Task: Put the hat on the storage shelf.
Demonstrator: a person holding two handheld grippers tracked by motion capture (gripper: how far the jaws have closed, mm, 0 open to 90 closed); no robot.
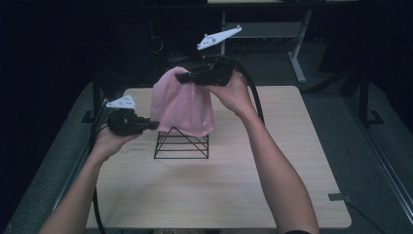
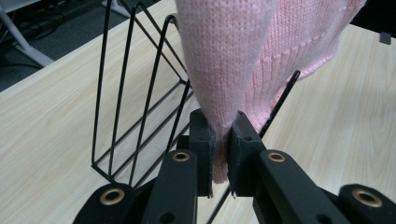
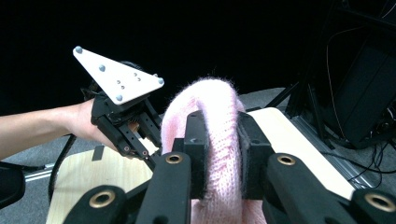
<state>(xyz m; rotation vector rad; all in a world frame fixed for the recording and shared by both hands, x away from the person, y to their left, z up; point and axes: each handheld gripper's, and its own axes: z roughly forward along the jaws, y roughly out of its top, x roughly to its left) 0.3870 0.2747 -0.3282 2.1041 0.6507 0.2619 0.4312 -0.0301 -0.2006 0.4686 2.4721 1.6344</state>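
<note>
Over the pale wooden desk [image 1: 272, 185] in a dark room, your left gripper [image 1: 151, 125] and right gripper [image 1: 181, 77] each had fingers clamped on the pink knit cloth [image 1: 182, 105] draped above the black wire rack [image 1: 181, 144].

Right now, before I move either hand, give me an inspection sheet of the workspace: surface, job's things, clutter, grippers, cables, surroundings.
Surface: light wooden table, bare around the rack.
Job's things: pink knitted cloth held up in the air, its lower edge draped over the black wire rack, which stands on the table.
Clutter: nothing seen.
Grippers: left gripper shut on the cloth's lower left edge; right gripper shut on a fold at the cloth's top, raised above the rack.
Cables: black cable loops from the right gripper past the forearm; another hangs from the left gripper off the table's left edge.
Surroundings: dark room, grey floor, a white desk frame behind the table.
</note>
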